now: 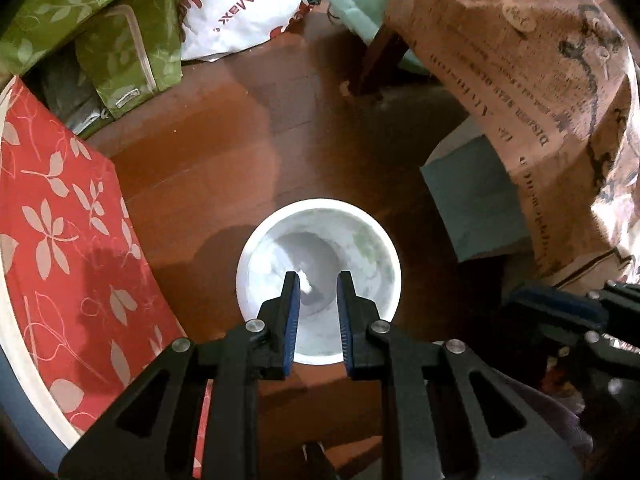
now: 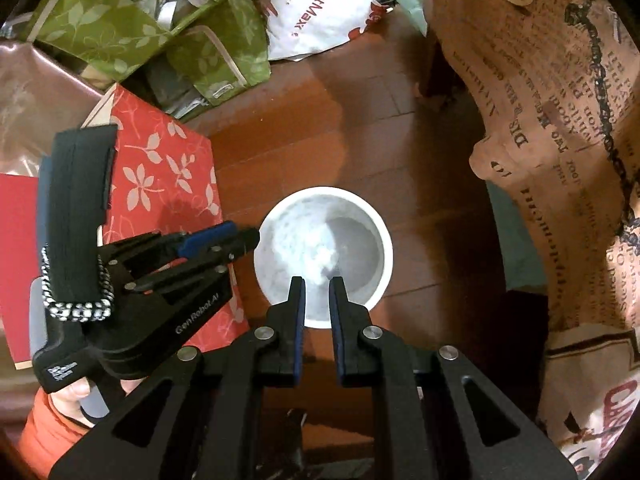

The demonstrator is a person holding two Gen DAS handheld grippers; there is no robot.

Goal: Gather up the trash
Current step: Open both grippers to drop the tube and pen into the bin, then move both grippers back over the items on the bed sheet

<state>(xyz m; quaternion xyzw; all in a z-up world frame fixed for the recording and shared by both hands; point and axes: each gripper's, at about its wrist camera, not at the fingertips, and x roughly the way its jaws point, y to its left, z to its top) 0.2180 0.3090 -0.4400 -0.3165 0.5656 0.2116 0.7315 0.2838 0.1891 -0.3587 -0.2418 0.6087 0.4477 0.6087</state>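
A round white bin (image 1: 319, 280) stands on the brown wood floor, seen from straight above; it also shows in the right wrist view (image 2: 323, 264). A small white scrap of trash (image 1: 305, 281) lies inside it, and pale crumpled trash (image 2: 325, 260) shows at its bottom. My left gripper (image 1: 318, 280) hovers over the bin mouth, jaws a little apart with nothing between them. My right gripper (image 2: 317, 284) hovers over the bin's near rim, jaws also a little apart and empty. The left gripper (image 2: 236, 236) shows from the side at the bin's left rim.
A red leaf-patterned box (image 1: 60, 240) lies left of the bin. Green leaf-patterned bags (image 1: 120, 52) and a white HotMax bag (image 1: 236, 12) lie at the back. A brown newsprint-patterned bag (image 1: 540, 80) stands on the right, with a teal box (image 1: 476, 204) under it.
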